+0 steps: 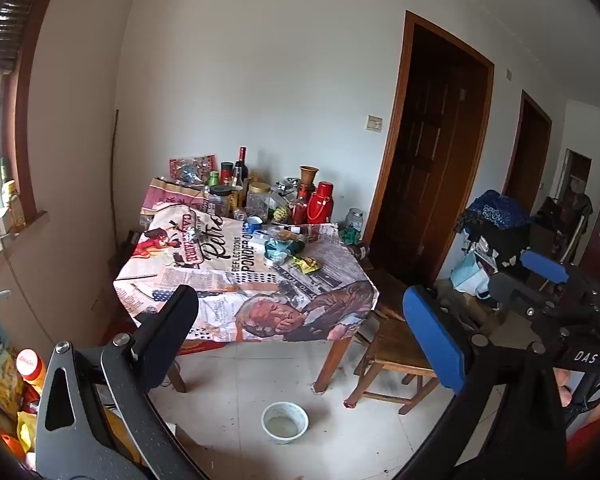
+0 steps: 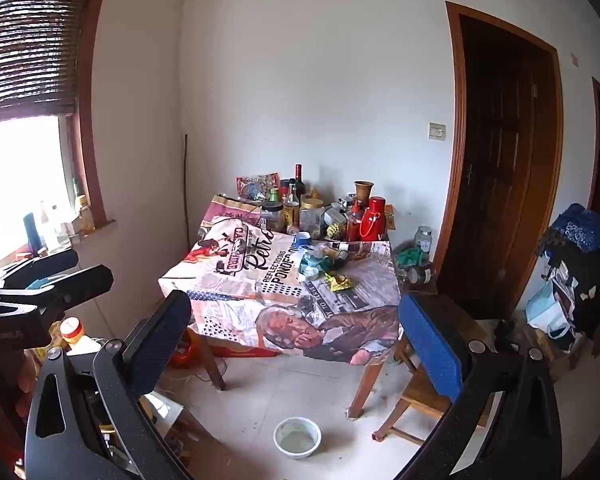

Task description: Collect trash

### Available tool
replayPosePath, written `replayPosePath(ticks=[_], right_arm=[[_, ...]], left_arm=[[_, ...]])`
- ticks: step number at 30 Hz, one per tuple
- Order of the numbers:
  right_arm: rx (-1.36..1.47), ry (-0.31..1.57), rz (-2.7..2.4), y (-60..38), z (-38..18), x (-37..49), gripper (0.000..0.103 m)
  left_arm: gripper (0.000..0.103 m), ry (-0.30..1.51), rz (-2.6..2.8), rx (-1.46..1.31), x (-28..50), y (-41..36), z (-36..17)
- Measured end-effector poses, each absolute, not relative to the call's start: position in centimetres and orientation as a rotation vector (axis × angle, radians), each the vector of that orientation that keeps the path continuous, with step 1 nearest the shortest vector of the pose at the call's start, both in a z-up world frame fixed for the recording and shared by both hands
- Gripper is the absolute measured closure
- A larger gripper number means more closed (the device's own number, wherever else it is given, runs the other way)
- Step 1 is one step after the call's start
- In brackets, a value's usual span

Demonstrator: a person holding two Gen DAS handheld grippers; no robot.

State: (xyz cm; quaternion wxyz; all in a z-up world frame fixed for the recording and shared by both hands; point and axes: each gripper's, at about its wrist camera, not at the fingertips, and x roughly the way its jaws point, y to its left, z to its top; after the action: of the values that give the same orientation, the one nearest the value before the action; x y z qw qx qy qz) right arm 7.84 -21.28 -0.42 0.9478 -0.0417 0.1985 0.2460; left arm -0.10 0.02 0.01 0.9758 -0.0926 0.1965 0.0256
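Note:
A table under a printed cloth [image 1: 220,280] [image 2: 236,292] stands against the far wall. A crumpled yellow-green wrapper [image 1: 306,266] [image 2: 340,282] lies on it, next to crumpled bluish litter [image 1: 278,248] [image 2: 312,260]. A white bowl [image 1: 285,422] [image 2: 297,437] sits on the floor in front. My left gripper [image 1: 304,320] [image 2: 72,270] is open and empty, well short of the table. My right gripper [image 2: 300,332] [image 1: 528,276] is beside it, also open and empty. Both point slightly down toward the table's near edge.
Bottles, jars and a red thermos [image 1: 320,202] [image 2: 374,218] crowd the table's back. A wooden chair [image 1: 396,344] [image 2: 420,396] stands at its right corner. Dark doors [image 1: 432,152] are on the right wall, with a heap of clothes and bags [image 1: 492,224] nearby. Clutter sits under the window, at the left.

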Motion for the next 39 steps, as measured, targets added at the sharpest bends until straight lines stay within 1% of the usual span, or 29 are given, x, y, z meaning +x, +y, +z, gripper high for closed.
replayPosePath(ticks=[3,21,39], right_arm=[[-0.084,0.408,0.498,-21.2,-0.6,7.9,0.000],[-0.039,0.429,0.519,-21.6,-0.8,7.2,0.000],[-0.025,0.432,0.524,-21.6,-0.5,7.3,0.000]], left_arm=[[0.000,0.403,0.068,-0.145,0.1,-0.8,0.0],[0.000,0.407,0.054,-0.147,-0.2,0.0,-0.5],[0.000,0.397,0.057,-0.117,-0.3,-0.5,0.4]])
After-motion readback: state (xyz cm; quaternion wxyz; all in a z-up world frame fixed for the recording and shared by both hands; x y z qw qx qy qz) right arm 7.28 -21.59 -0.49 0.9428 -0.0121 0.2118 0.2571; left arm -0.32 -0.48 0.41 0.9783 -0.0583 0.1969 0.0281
